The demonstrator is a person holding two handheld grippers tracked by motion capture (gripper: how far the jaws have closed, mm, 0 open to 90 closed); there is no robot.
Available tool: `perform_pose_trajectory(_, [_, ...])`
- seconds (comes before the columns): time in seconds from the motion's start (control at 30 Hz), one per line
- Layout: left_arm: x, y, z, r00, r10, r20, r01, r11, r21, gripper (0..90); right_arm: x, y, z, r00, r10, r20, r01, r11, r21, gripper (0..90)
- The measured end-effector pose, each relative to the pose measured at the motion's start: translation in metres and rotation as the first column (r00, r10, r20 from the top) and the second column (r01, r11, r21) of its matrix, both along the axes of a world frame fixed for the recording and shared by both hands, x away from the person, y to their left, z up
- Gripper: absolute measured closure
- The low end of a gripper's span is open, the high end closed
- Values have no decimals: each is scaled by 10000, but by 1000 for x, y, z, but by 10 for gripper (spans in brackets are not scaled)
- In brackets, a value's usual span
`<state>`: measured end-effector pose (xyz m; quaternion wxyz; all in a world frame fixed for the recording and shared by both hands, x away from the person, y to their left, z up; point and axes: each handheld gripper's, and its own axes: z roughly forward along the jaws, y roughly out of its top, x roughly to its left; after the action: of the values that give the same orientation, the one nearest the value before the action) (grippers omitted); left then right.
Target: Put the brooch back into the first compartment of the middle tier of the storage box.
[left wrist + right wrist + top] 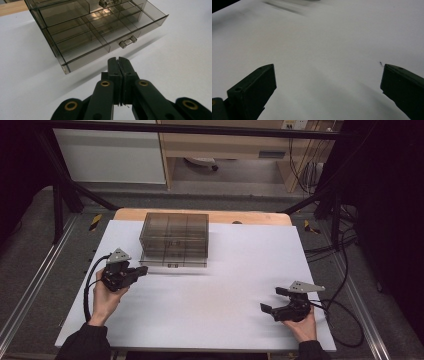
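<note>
The left gripper, jaws pressed together, faced the handle of the lower drawer, which stood part-open near the table's far edge. The right gripper was wide near the near-right corner. Likely next: opening the left jaws around that handle.

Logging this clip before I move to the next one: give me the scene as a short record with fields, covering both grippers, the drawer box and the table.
left gripper: shut, empty, short of the drawer handle
right gripper: open, empty, above bare sheet
drawer box: smoky clear plastic, far left of centre
bottom drawer: pulled out, its visible compartments look empty
table cover: white sheet
</note>
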<state>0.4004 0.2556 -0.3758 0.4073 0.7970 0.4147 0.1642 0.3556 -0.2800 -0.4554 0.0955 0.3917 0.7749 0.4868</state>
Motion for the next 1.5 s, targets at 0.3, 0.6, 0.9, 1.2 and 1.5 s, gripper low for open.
perform_pose_trajectory(0.3, [4, -2, 9, 10000, -54, 54, 53, 10000, 69, 890, 0, 0, 0, 10000, 12, 4, -12, 10000, -6, 5])
perform_pose_trajectory(0.6, [11, -3, 15, 10000, -60, 38, 59, 9997, 233, 890, 0, 0, 0, 10000, 7, 8, -7, 10000, -16, 5])
perform_pose_trajectory(0.9, [18, -4, 20, 10000, 14, 13, -14, 9996, 276, 890, 0, 0, 0, 10000, 2, 4, -2, 10000, -13, 5])
perform_pose_trajectory(1.2, [25, -8, 26, 10000, 60, 13, -61, 9993, 369, 890, 0, 0, 0, 10000, 9, 4, -9, 10000, -36, 5])
perform_pose_trajectory(1.5, [35, -9, 29, 9998, 177, -64, -174, 9988, 451, 889, 0, 0, 0, 10000, 17, 11, -17, 10000, -53, 5])
